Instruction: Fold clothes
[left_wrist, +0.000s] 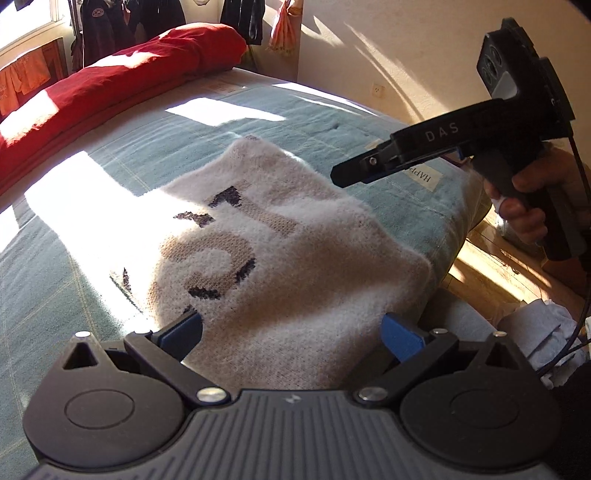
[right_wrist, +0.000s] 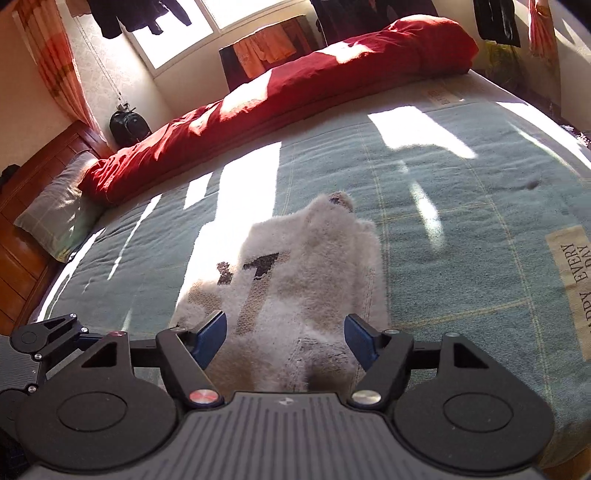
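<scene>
The sweater (left_wrist: 258, 251), a fuzzy cream knit with tan and black lettering, lay on the bed (left_wrist: 332, 122) near its edge, already gathered into a narrow, compact shape: no sleeves trailed out, and in the right wrist view one long side looked doubled over onto the body. That suggested at least one fold was in place, though whether a last fold across the length was owed, or this was the finished bundle, the views could not settle. The near end of the knit ran under both cameras, so its lower edge was hidden. The left gripper (left_wrist: 291, 332) hung over that near end with jaws spread wide, pinching nothing. The right gripper (right_wrist: 284, 332) was likewise over the near end, jaws spread in its own view and empty; the left camera showed it from the side, held by a hand (left_wrist: 528, 199) above the far side of the sweater. Farther off, a red duvet (right_wrist: 295, 96) lay rolled along the far side of the bed.
</scene>
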